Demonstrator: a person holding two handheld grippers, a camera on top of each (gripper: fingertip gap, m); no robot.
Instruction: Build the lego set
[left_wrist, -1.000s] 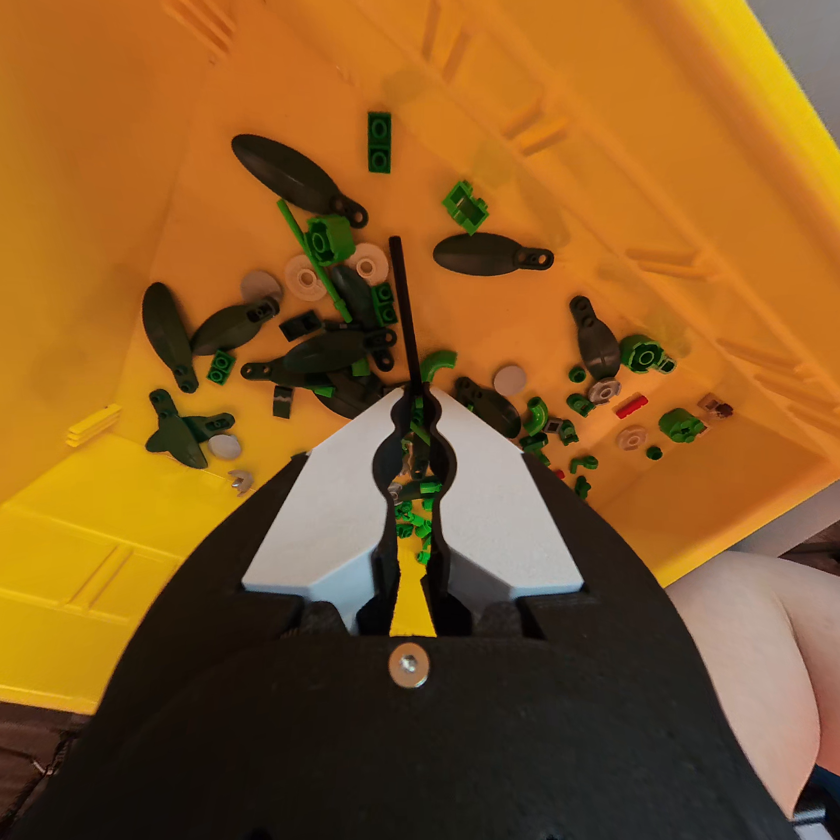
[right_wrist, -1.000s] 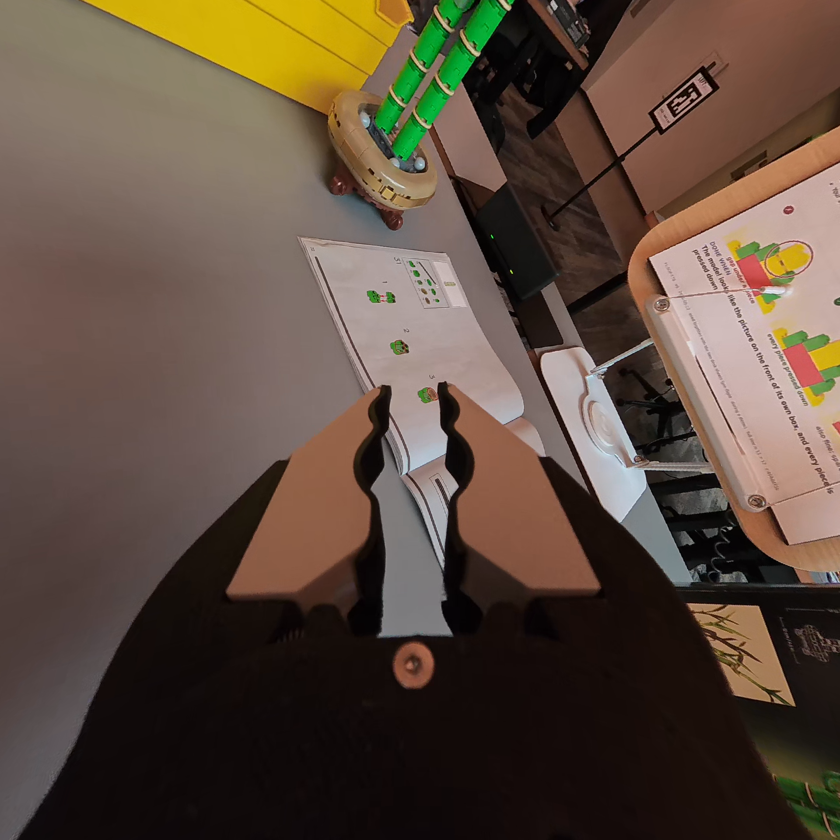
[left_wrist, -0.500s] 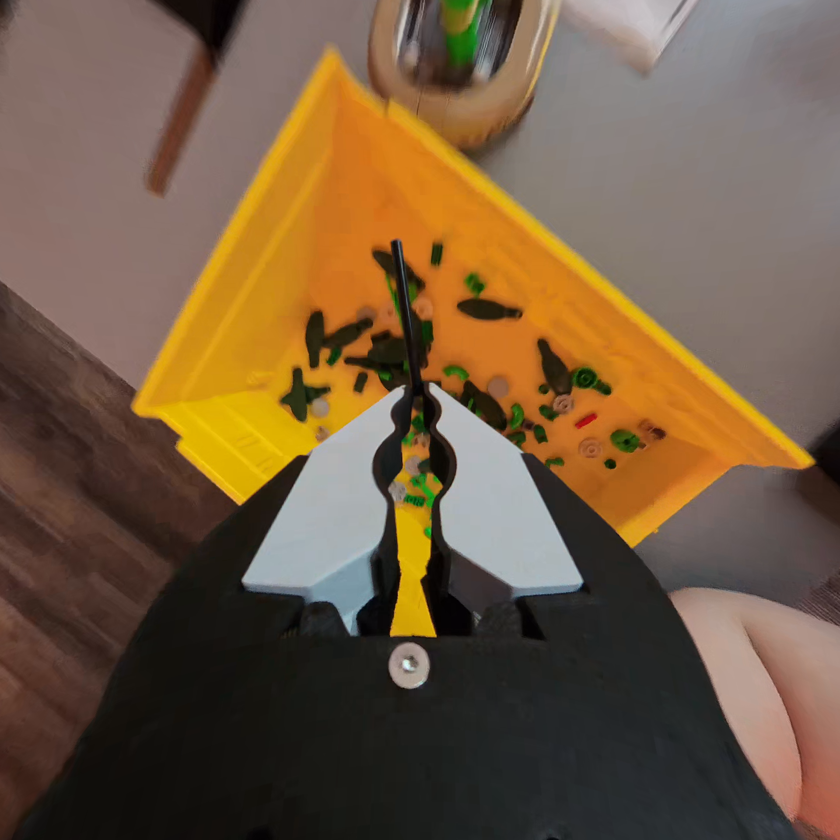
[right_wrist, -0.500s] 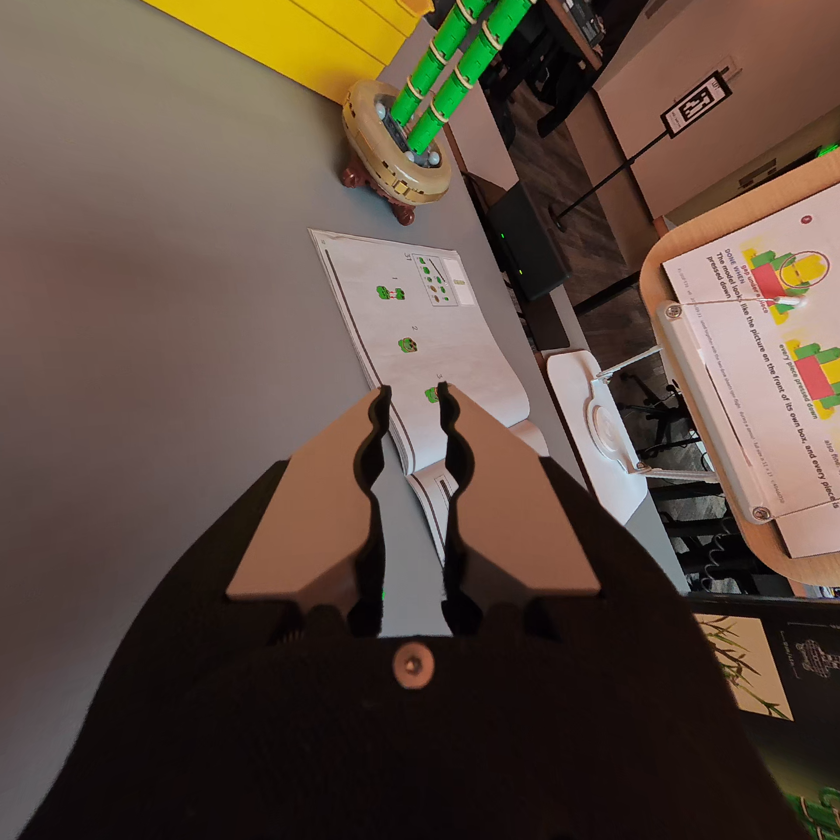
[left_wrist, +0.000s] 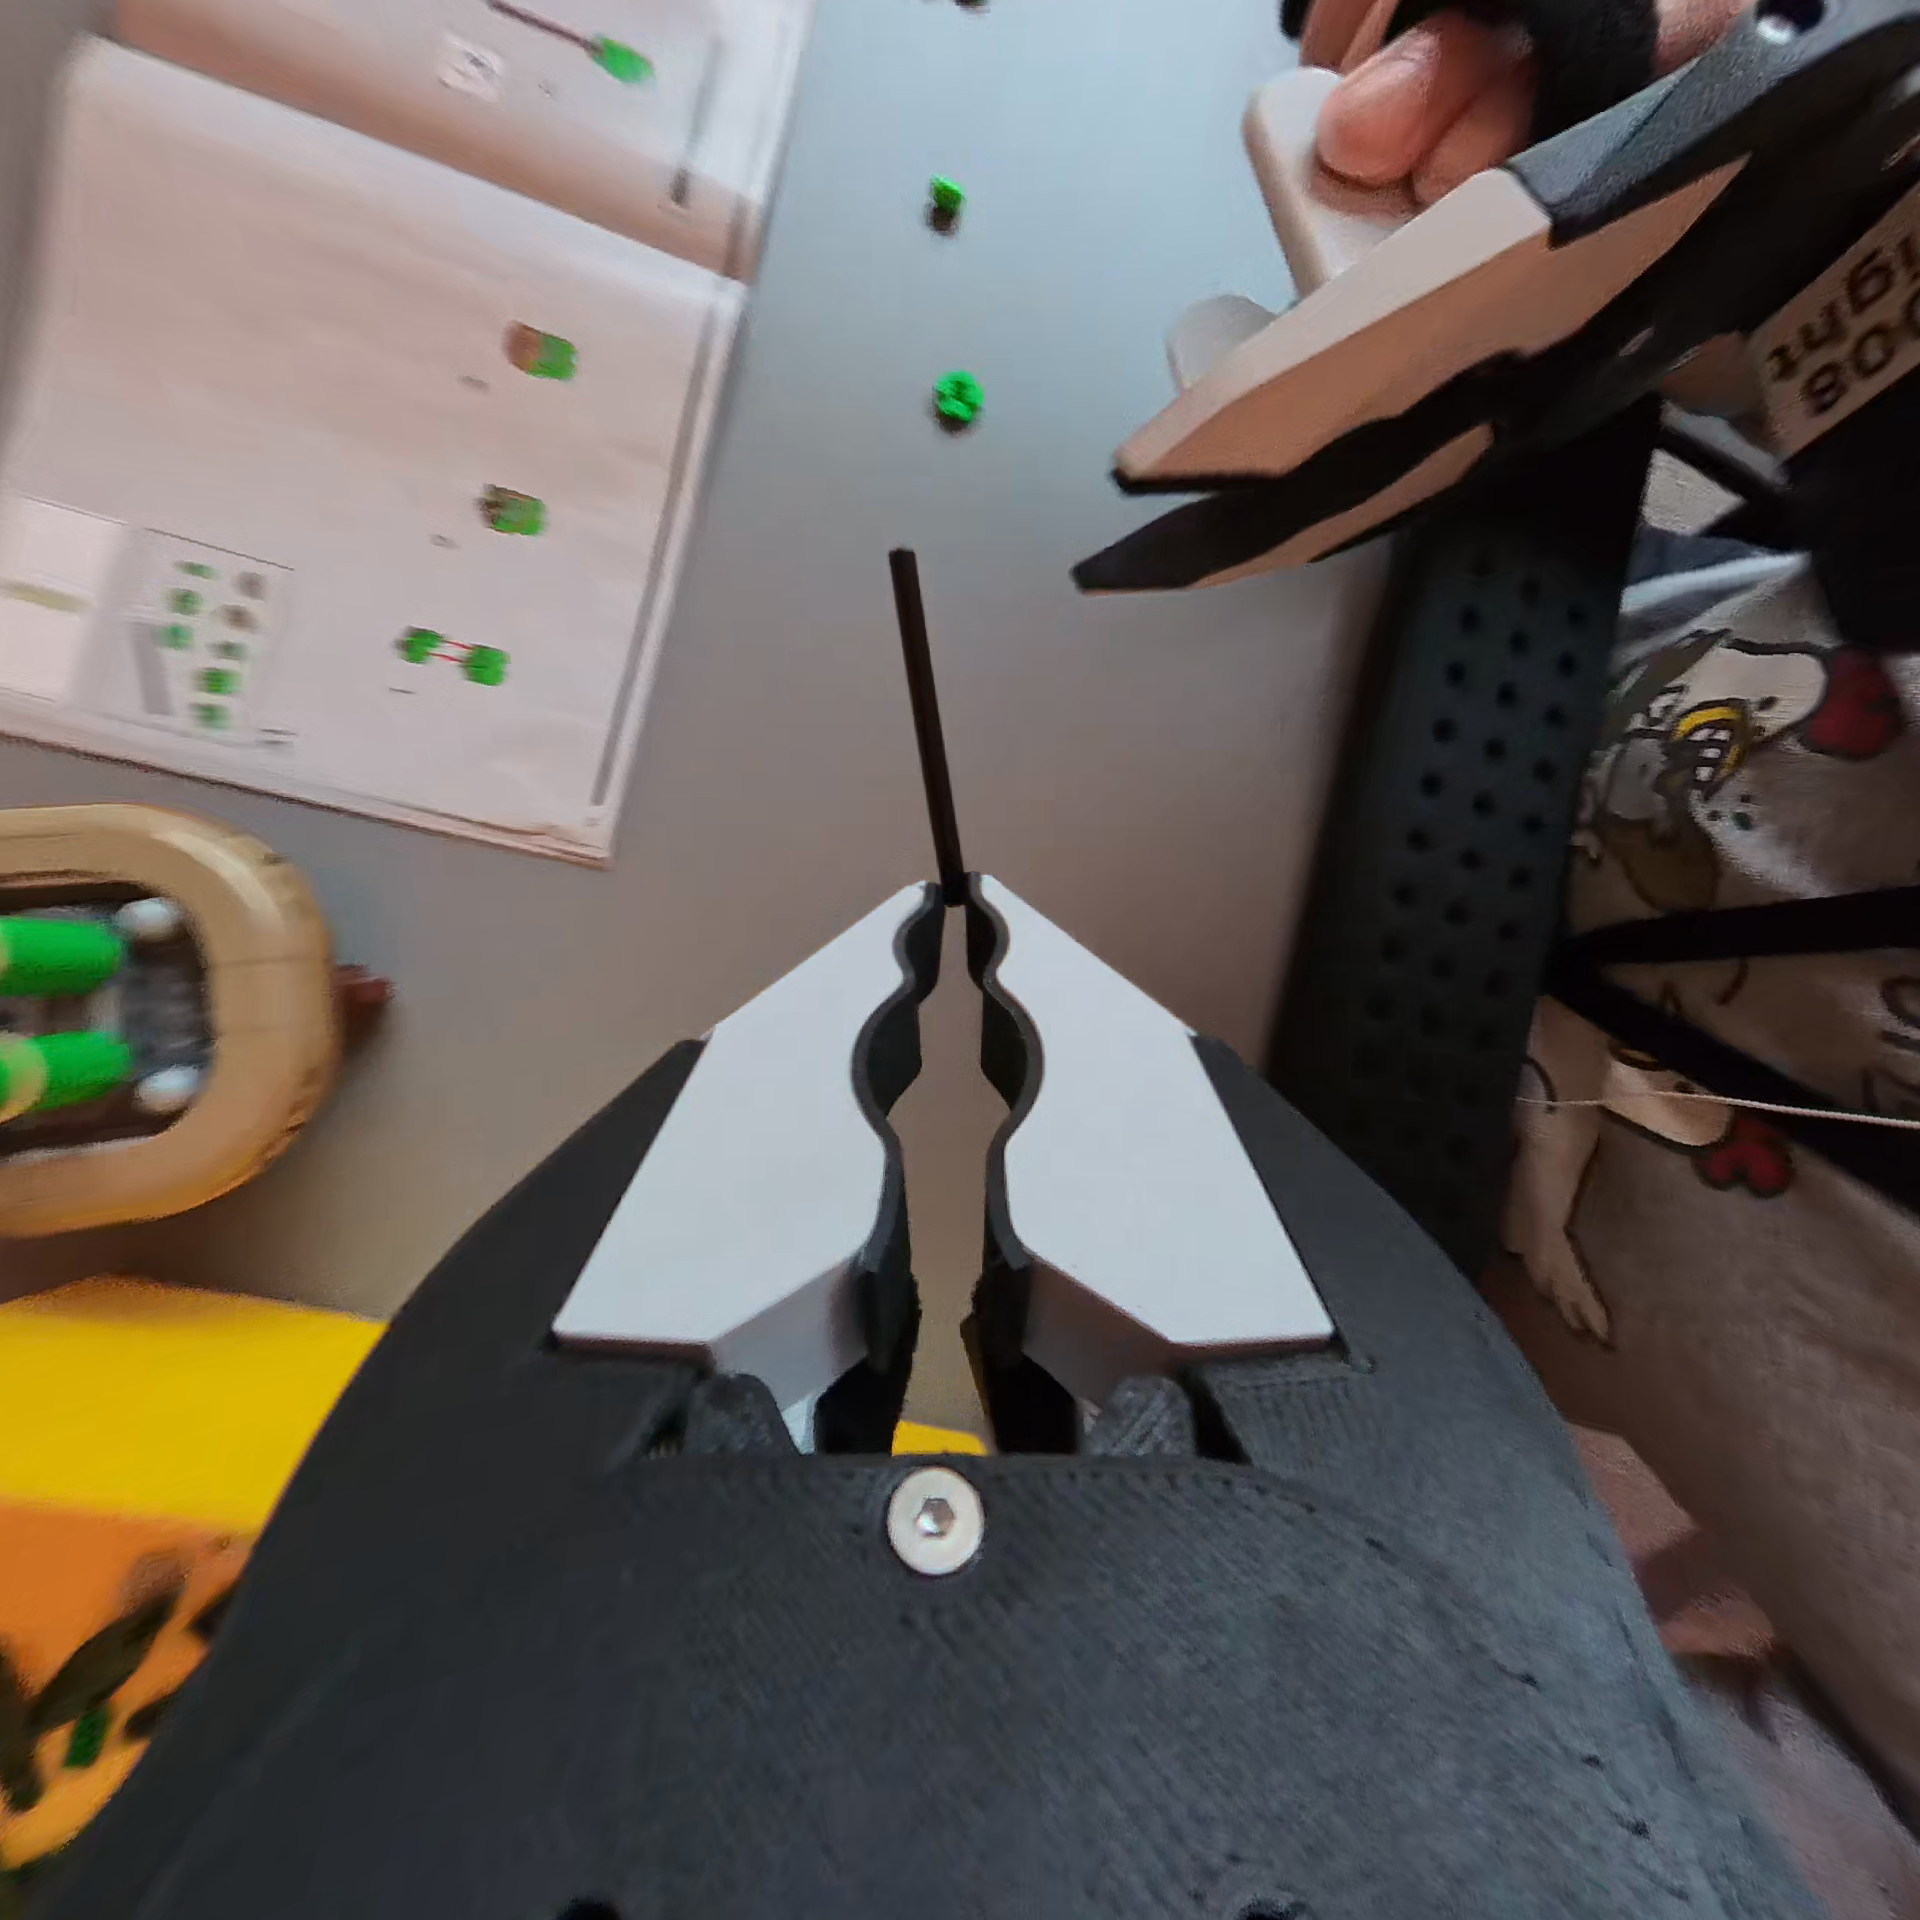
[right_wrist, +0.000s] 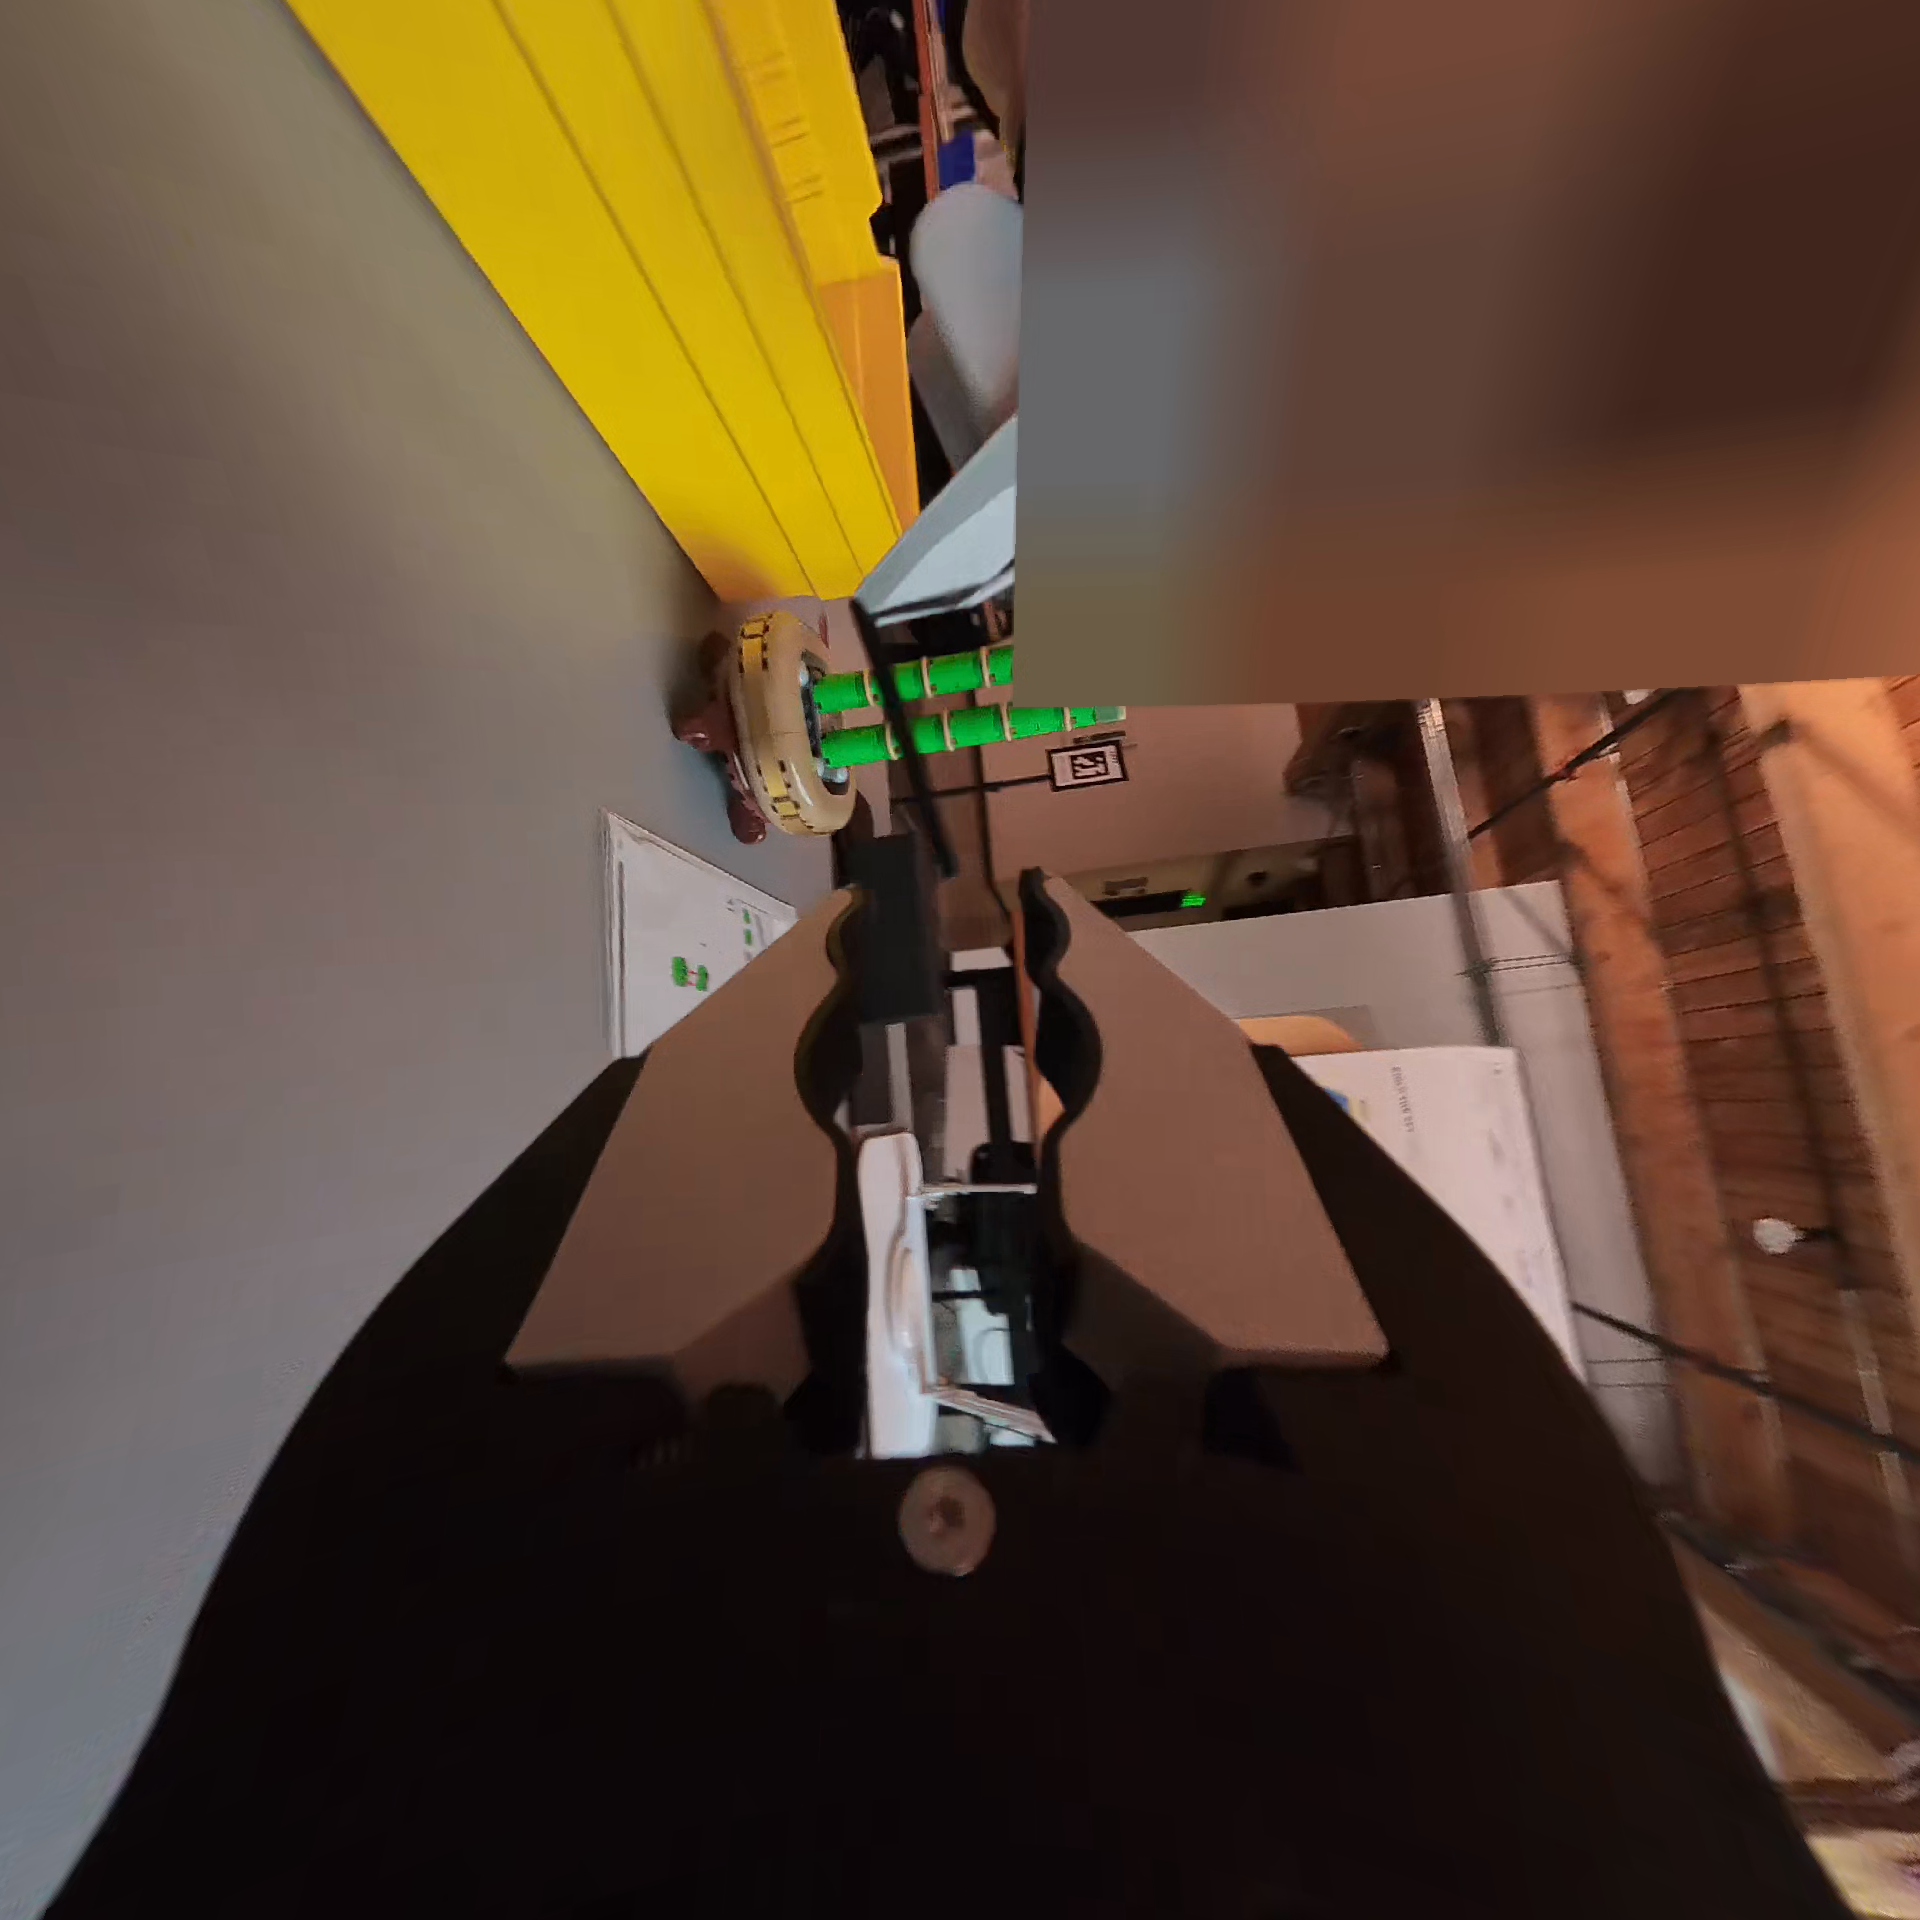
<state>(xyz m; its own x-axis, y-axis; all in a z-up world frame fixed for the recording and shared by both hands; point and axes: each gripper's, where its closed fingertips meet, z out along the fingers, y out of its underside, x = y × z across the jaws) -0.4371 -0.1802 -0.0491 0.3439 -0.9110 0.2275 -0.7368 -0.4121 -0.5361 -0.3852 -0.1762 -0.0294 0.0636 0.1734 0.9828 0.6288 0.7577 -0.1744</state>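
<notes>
Two pale fingertips of the left gripper (left_wrist: 953, 891) pinch a thin black rod (left_wrist: 928, 727) that points to 12 o'clock over the grey table (left_wrist: 1039, 675). Two small green pieces (left_wrist: 956, 398) lie beyond its tip. At 10 o'clock lies the open instruction booklet (left_wrist: 312, 416); at 9, the tan-potted green model (left_wrist: 156, 1018). At 1 o'clock the right gripper (right_wrist: 940, 894) hangs parted, empty. The yellow bin (left_wrist: 156, 1392) sits at 8 o'clock.
</notes>
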